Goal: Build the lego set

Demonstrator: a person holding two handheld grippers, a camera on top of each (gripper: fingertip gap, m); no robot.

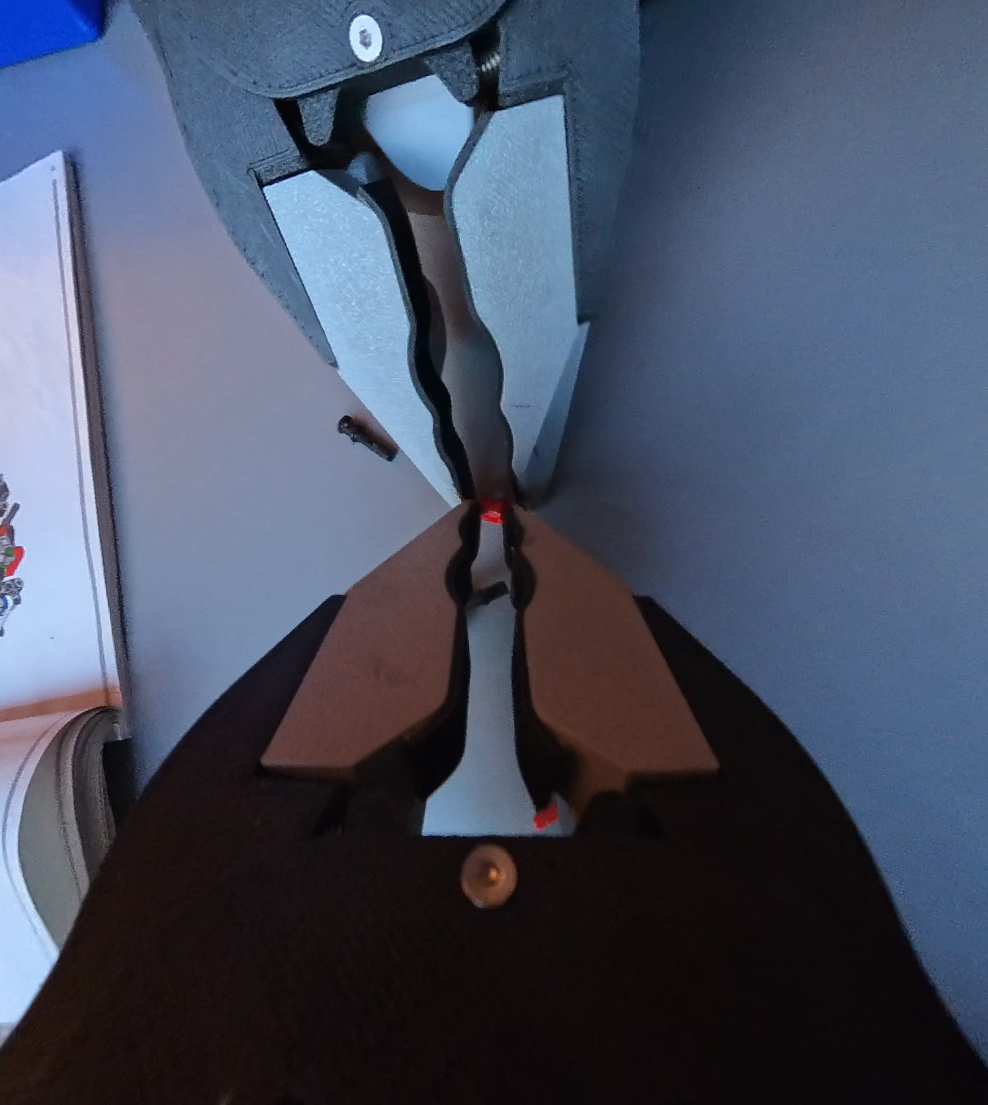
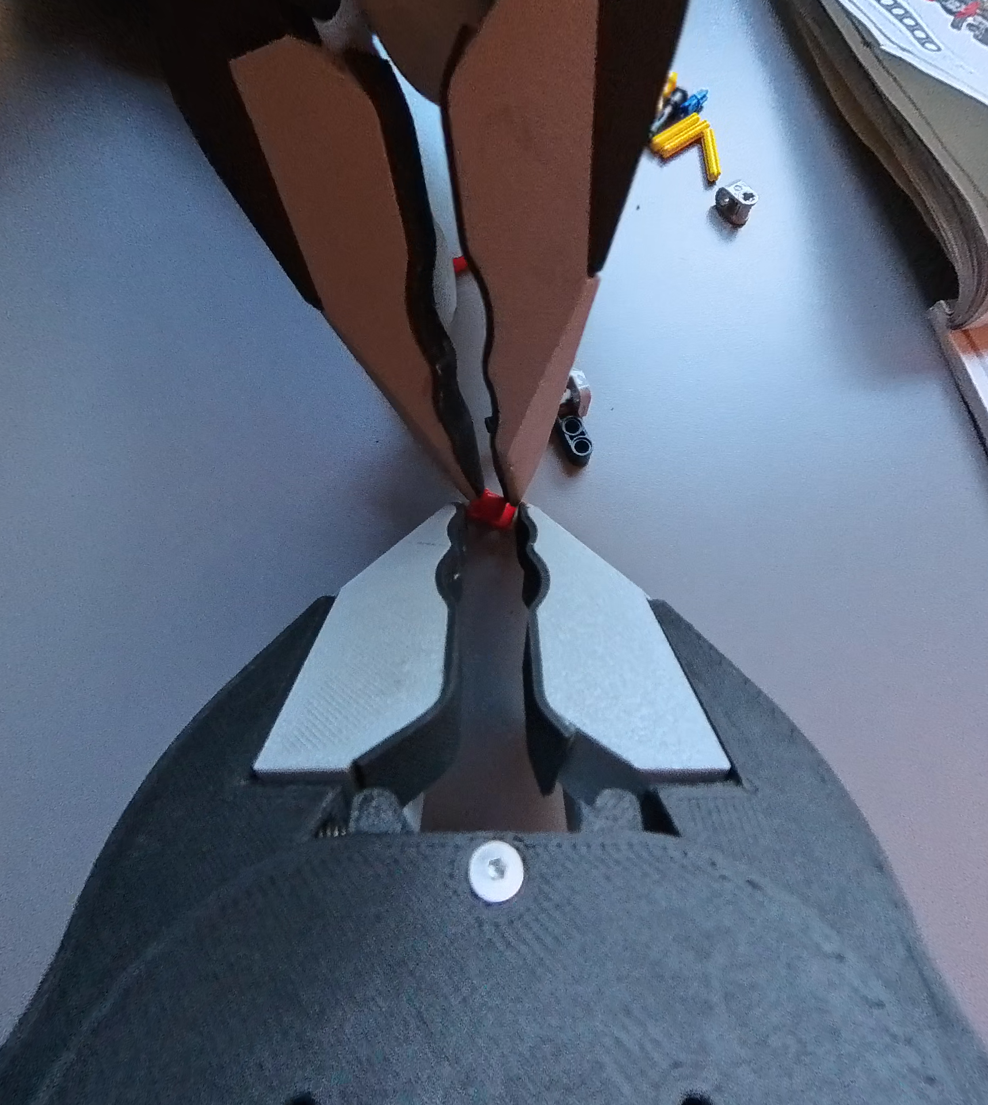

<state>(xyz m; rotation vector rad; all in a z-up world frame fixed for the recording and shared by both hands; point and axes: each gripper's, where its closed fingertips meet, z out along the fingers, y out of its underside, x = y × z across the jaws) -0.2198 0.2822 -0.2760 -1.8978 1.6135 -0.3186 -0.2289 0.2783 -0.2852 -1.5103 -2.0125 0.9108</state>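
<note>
Tools tip to tip, left tool (image 1: 491,526) and right tool (image 2: 491,526) both pinching red piece (image 2: 488,509), bare grey table (image 2: 180,418) alongside.

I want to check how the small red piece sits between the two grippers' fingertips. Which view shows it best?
The right wrist view: the red piece shows its blocky shape between both pairs of fingertips. The left wrist view shows only a small red sliver.
</note>
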